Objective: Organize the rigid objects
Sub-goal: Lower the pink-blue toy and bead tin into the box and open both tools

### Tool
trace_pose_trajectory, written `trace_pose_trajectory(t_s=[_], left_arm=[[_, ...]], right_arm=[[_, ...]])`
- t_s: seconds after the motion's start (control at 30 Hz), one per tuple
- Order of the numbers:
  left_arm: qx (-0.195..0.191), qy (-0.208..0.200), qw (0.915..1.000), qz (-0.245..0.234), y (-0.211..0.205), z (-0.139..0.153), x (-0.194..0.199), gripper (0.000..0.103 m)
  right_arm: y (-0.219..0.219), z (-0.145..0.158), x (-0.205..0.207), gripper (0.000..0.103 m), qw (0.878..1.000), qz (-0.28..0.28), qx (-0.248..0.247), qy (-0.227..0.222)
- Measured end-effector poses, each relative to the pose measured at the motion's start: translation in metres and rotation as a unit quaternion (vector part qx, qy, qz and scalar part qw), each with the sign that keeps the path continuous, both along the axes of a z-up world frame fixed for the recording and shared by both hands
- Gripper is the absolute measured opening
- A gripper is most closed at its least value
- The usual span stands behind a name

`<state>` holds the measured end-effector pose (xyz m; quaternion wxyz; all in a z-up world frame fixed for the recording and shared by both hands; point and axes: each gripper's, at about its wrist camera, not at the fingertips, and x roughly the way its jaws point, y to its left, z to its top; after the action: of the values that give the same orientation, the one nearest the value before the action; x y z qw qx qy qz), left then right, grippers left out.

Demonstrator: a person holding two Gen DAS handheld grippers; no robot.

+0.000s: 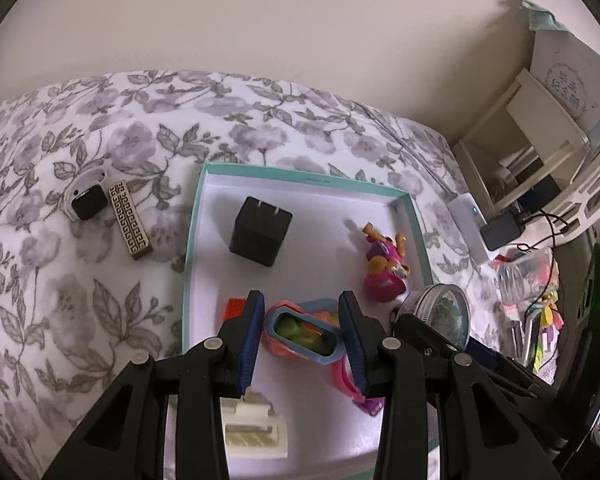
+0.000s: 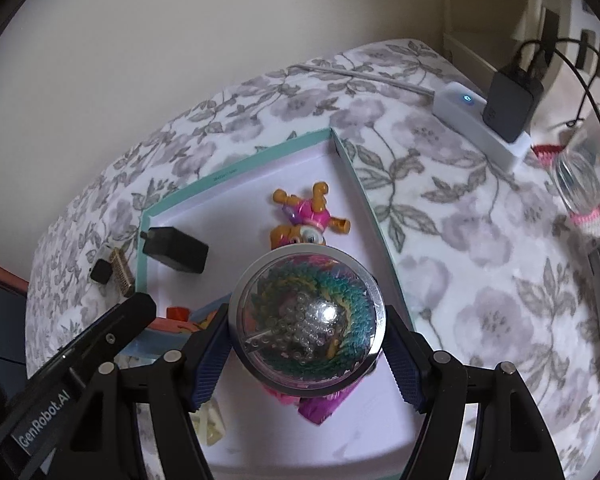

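Observation:
A teal-rimmed white box (image 1: 304,179) lies on the floral bed. In it are a black plug adapter (image 1: 260,231), a pink and orange toy figure (image 1: 384,268), a red block (image 1: 236,307), a white ridged piece (image 1: 256,432) and a colourful toy watch (image 1: 304,330) with a pink strap. My left gripper (image 1: 300,340) is open, its fingers either side of the watch. My right gripper (image 2: 306,344) is shut on a clear dome with beads and a colourful dragon (image 2: 306,316), held above the box (image 2: 352,172); the dome also shows in the left wrist view (image 1: 440,316).
Left of the box lie a smartwatch (image 1: 86,202) and a patterned gold bar (image 1: 130,220). A white power strip (image 2: 484,128) with a black charger (image 2: 512,104) sits at the bed's right edge, beside a shelf (image 1: 532,152) and clutter (image 1: 532,276).

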<state>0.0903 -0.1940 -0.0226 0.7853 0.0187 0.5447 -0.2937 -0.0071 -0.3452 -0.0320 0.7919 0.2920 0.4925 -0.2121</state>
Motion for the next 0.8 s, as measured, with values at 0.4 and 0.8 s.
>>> trace_pose_trajectory(t_s=[0.4, 0.8], left_arm=[[-0.019, 0.013, 0.9997, 0.000, -0.009, -0.005, 0.013, 0.047], [-0.025, 0.013, 0.9995, 0.014, 0.001, 0.006, 0.019, 0.070]], right_arm=[[0.000, -0.010, 0.016, 0.075, 1.000, 0.017, -0.007, 0.003], [0.002, 0.003, 0.016, 0.079, 1.000, 0.020, -0.016, -0.013]])
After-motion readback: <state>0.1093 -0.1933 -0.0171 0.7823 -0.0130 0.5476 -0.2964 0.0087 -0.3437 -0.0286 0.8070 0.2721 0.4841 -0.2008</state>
